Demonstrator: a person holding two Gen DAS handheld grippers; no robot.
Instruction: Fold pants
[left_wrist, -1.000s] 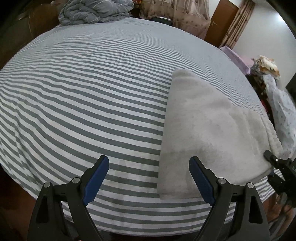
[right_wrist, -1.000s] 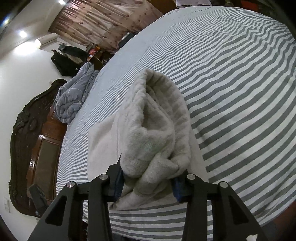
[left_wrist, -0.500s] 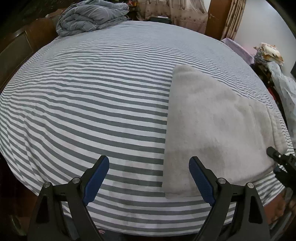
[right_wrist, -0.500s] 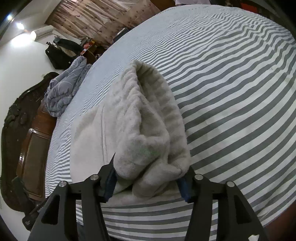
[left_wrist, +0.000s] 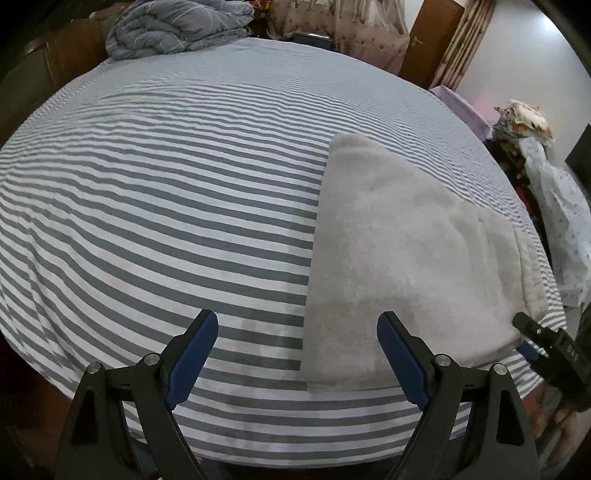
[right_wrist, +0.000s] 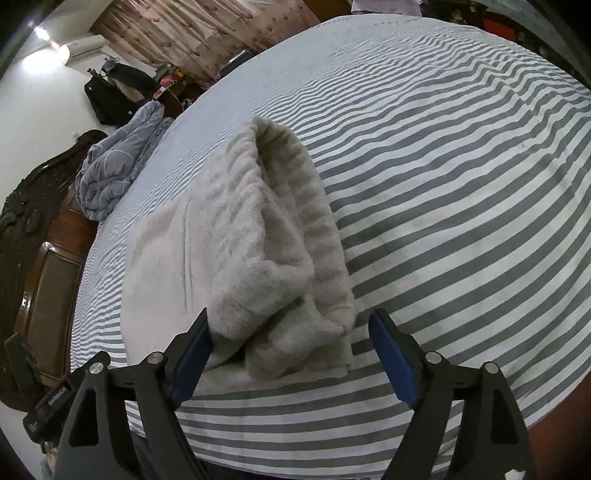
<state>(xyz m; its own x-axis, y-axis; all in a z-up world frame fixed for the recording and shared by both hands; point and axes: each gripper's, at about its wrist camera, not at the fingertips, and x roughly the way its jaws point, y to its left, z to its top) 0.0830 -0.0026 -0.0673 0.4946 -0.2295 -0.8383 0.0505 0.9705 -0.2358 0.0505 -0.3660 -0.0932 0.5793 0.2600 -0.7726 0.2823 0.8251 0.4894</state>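
The pale grey fleece pants (left_wrist: 399, 266) lie folded on the striped bed (left_wrist: 184, 184) near its front edge. My left gripper (left_wrist: 297, 354) hovers open over that edge, and the pants' left border runs between its blue pads. The right wrist view shows the pants' thick bunched fold (right_wrist: 280, 236) resting on the sheet (right_wrist: 443, 184). My right gripper (right_wrist: 291, 332) straddles the fold's near end with its jaws opening. Its left pad still brushes the cloth and its right pad stands clear. The right gripper (left_wrist: 546, 343) also shows at the pants' right corner.
A blue-grey quilt (left_wrist: 177, 29) is bundled at the bed's far corner by the dark wooden headboard (right_wrist: 33, 258). Clothes (left_wrist: 554, 221) hang beside the bed on the right. Curtains and a brown door (left_wrist: 432, 40) stand behind the bed.
The right jaws have spread apart from the bunched fold they were squeezing, and the fold has settled onto the bed. The left gripper has stayed open in place.
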